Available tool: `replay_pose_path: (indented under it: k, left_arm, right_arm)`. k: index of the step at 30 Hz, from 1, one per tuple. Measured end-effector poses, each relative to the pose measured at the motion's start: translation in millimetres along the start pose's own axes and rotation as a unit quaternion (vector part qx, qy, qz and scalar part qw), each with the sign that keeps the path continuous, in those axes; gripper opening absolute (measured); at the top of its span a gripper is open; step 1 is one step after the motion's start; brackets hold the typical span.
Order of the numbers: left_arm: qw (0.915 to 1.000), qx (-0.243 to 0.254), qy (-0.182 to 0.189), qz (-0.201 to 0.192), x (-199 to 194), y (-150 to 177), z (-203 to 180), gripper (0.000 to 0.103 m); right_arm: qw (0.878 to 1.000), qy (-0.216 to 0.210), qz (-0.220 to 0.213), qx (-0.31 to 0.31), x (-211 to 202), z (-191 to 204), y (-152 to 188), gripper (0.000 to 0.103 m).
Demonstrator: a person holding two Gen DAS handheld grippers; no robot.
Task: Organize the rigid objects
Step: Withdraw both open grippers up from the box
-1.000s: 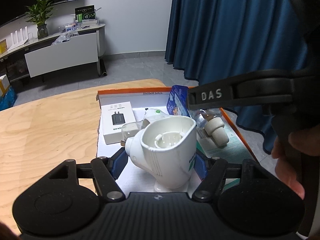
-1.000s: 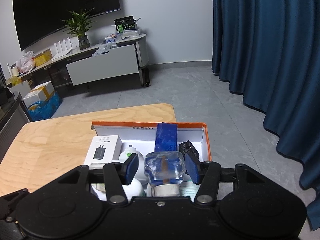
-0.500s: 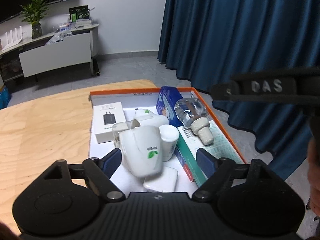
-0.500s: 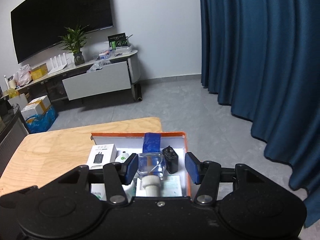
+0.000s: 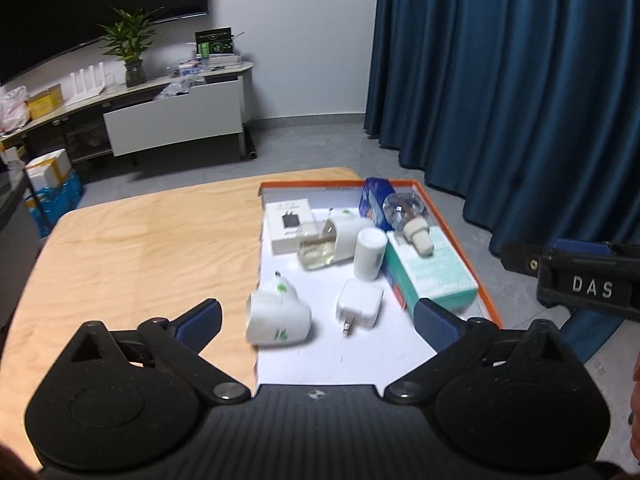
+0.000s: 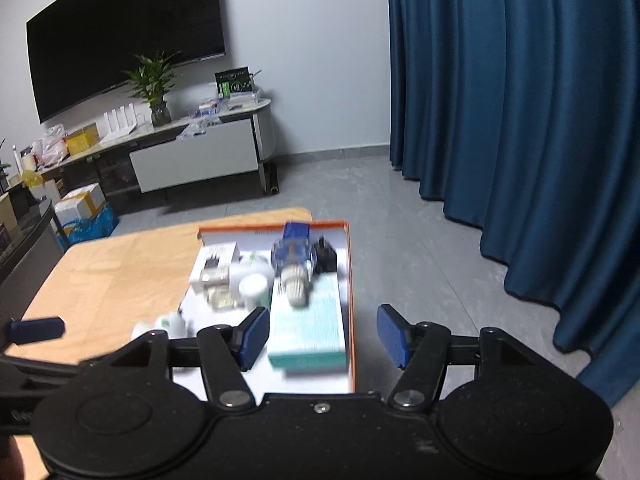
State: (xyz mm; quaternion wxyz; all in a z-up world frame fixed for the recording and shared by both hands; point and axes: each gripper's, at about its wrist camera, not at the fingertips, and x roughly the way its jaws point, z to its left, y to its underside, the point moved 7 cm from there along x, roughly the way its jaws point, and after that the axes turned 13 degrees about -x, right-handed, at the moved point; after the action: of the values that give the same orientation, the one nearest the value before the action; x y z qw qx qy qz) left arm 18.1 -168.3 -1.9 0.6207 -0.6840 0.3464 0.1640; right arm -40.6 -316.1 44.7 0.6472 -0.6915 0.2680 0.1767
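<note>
Both grippers hang above the orange-rimmed box (image 5: 460, 236) that sits at the far right end of the wooden surface (image 5: 140, 248), and neither holds anything: the left gripper (image 5: 316, 320) has its fingers spread wide with only air between them, and the right gripper (image 6: 320, 332) is likewise open and empty. The rigid objects all lie inside the box. A white plug-in diffuser (image 5: 278, 314) lies on its side at the left edge, with a white charger plug (image 5: 358, 306) just beside it. Farther in are a white cylinder cap (image 5: 370, 254), a second diffuser with a clear bottle (image 5: 332, 242), a white adapter carton (image 5: 288, 226), and a teal carton (image 5: 432, 270) with a clear refill bottle (image 5: 408, 212) resting on its far end against a blue packet (image 5: 374, 198). This looks like the pause between placements, with both hands free. The next move seems to call for choosing one piece, perhaps the tipped diffuser, which sits nearest the left fingers. Its rounded body would need a centred grip across its sides so it does not squirt out.
</note>
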Motion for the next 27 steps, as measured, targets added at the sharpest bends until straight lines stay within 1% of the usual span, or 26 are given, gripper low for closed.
replay_pose_path:
  k: [5,10,15,27]
  left_arm:
    - [0.9999,-0.009,-0.012,0.003,-11.0,9.7,5.7,0.103]
    - [0.9998,-0.007,-0.019,-0.006,-21.1,12.0,9.8,0.103]
    - [0.9996,-0.003,-0.023,-0.018,-25.4,11.4,10.1,0.103]
    - [0.9993,-0.004,-0.034,-0.013,-22.9,15.9,13.5,0.103]
  right_arm:
    - [1.0,0.003,0.009,-0.009,-14.3,7.4,16.6,0.072]
    - [1.0,-0.001,0.016,-0.012,-19.5,16.1,25.7,0.072]
    - [1.0,-0.007,0.019,-0.017,-20.3,23.2,29.8,0.072]
    - [0.999,-0.006,0.025,-0.02,-18.7,26.4,32.1,0.072]
